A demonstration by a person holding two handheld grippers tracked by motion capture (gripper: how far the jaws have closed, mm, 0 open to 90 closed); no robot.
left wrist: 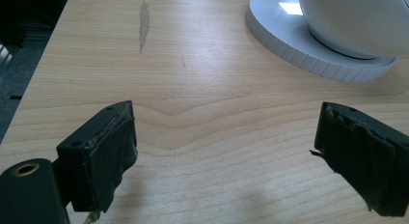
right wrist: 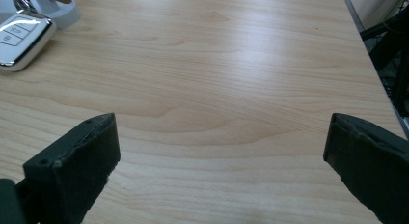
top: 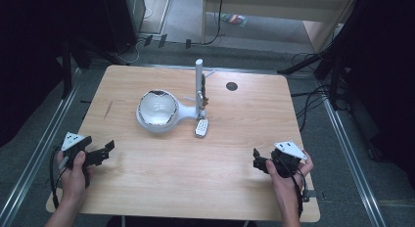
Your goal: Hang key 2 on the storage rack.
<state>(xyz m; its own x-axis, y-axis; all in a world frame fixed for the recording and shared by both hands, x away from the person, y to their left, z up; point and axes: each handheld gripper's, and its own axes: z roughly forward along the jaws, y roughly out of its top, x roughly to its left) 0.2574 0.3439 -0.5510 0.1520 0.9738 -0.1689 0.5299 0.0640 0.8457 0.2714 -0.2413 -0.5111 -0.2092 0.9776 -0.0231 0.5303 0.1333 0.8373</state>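
Grippers wait at the near edge of the table (top: 147,188), the left gripper (top: 105,151) and right gripper (top: 258,161) both spread wide and empty. Farther off, a white car key (top: 201,127) lies beside the post of a white bowl-shaped stand (top: 157,112). Nothing looks begun yet; the right gripper likely must reach forward and left toward the key.

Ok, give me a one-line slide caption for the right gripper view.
Right gripper, jaws wide open over bare wooden table, with a white car key fob at far left.
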